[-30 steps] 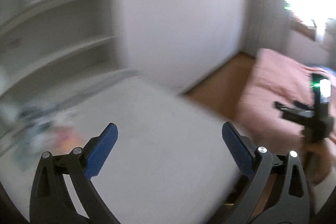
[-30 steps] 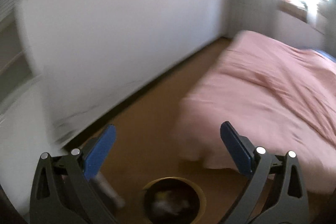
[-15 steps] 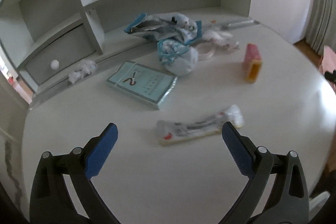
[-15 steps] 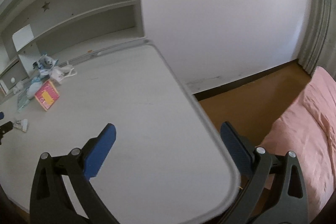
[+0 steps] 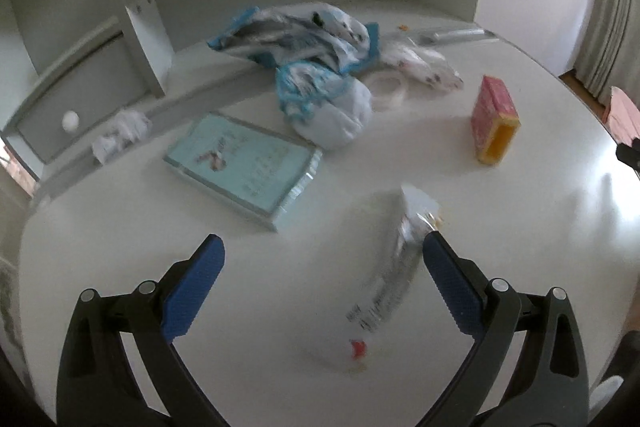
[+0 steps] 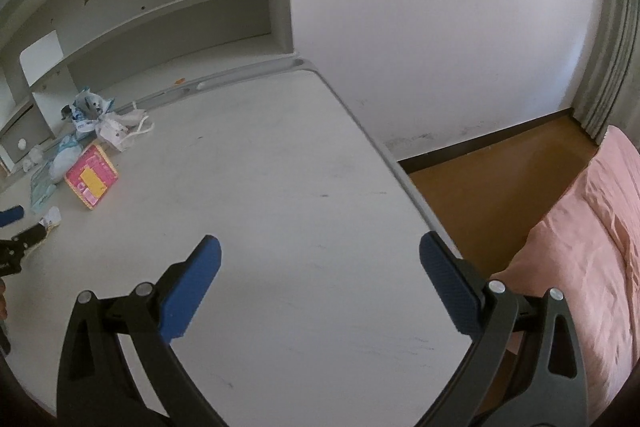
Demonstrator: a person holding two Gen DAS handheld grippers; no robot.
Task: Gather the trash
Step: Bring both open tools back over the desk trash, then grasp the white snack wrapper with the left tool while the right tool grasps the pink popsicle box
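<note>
A white desk (image 6: 304, 163) is being shown with trash gathered at its far left, below the shelves (image 6: 168, 7). A crumpled blue-and-white bag (image 5: 296, 35) is lying farthest, a light-blue packet (image 5: 244, 163) nearer, and a pink-and-yellow carton (image 5: 494, 117) to the right. The left gripper (image 5: 322, 267) is being held wide open around a blurred clear wrapper (image 5: 396, 259), which is lying beside its right finger. The right gripper (image 6: 320, 263) is being held wide open over bare desk.
</note>
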